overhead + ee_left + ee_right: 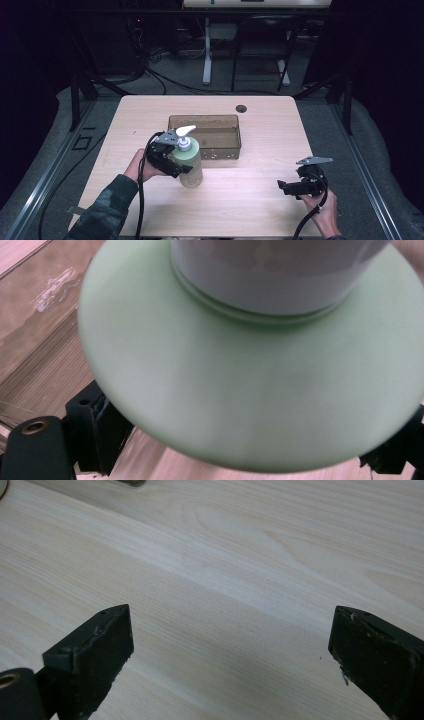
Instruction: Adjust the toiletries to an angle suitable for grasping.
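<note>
Where the light wooden table [260, 200] fills the middle of the high view, it carries everything else, so it comes first. A small dark round hole [241, 108] sits in its top toward twelve o'clock.

Next in size is the clear brownish tray [235, 131], a shallow rectangular bin lying just past the table's centre toward twelve o'clock. Its near wall shows again at the upper left of the left gripper view, glossy and see-through.

The pale green pump bottle [189, 162] stands upright at about nine o'clock of the table's centre, just on the near side of the tray's left corner. Its white pump head [184, 131] points toward three o'clock. In the left gripper view its green shoulder [240, 380] and white collar [270, 275] loom very close.

The left gripper [176, 167], held in the person's left hand [142, 167], reaches in from nine o'clock. Its two black jaws stand one at each side of the bottle's body and are closed against it.

The right gripper [285, 187] is at about four o'clock, well apart from the bottle, held in the right hand [322, 207] and pointing toward nine o'clock. In the right gripper view its jaws are spread wide with bare wood between them, gripping nothing.
</note>
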